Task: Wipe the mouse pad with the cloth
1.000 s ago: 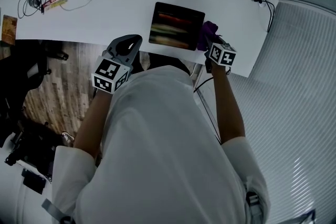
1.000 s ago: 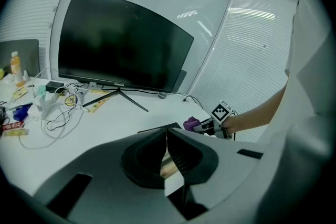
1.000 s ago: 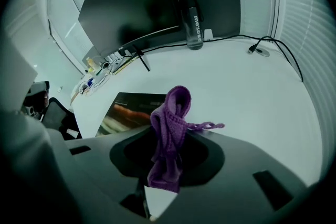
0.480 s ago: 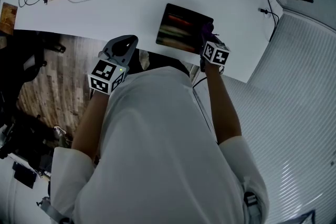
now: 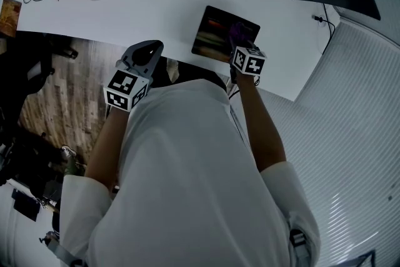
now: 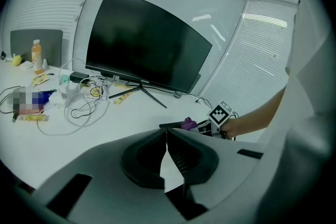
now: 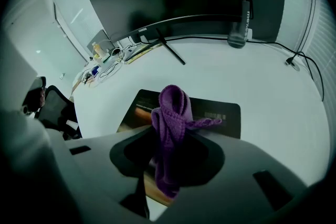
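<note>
At the right end of the white tabletop (image 5: 156, 3), near its front edge, the right gripper (image 7: 168, 152) clamps a bunched purple cloth (image 7: 170, 113) over the dark mouse pad (image 7: 223, 112). Whether cloth meets pad cannot be made out, and the pad's print is blurred. The left gripper (image 6: 167, 147) hangs by the front edge, jaws pressed together, holding nothing.

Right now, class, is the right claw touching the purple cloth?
Touching. The right gripper view shows the right claw shut on the purple cloth: the fabric is pinched between the jaws, and its folds bulge out above them.
</note>
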{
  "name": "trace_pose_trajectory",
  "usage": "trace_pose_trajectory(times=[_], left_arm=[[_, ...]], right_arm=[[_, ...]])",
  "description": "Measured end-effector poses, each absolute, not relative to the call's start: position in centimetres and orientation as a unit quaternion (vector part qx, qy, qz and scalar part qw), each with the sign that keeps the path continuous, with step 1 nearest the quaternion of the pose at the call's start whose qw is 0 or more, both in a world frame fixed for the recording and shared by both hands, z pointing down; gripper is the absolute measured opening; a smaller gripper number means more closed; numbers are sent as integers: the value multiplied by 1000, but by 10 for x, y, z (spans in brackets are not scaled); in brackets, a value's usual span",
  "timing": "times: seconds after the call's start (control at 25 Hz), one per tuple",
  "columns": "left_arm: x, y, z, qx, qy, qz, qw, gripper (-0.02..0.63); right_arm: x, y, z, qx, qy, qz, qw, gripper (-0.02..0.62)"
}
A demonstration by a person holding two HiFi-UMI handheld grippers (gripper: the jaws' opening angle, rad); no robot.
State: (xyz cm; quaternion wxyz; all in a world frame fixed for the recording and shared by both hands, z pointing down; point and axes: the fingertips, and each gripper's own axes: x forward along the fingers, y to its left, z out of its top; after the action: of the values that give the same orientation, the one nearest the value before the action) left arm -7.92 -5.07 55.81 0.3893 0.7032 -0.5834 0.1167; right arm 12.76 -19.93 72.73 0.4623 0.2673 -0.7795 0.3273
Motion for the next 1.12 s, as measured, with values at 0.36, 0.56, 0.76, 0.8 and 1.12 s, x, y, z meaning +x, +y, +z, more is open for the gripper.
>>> trace_pose_trajectory(times=[0.36,0.56,0.76,0.8,1.12], left_arm=[[-102,-43,561,686,-599,111,397,23],[-109,-39,563,681,-604,108,400,23],[-114,-38,565,677,-608,108,401,23],[-115,-38,564,676,-609,108,401,23],[-117,-44,559,674,-614,112,395,23]], right_arm=[[88,-180,726,236,-789,326,464,130],[62,-165,725,208,-799,328,459,130],[36,-153,725,181,-808,336,450,130],[30,-150,724,173,-810,337,448,130],[1,-143,705,128,-825,363,414,130]])
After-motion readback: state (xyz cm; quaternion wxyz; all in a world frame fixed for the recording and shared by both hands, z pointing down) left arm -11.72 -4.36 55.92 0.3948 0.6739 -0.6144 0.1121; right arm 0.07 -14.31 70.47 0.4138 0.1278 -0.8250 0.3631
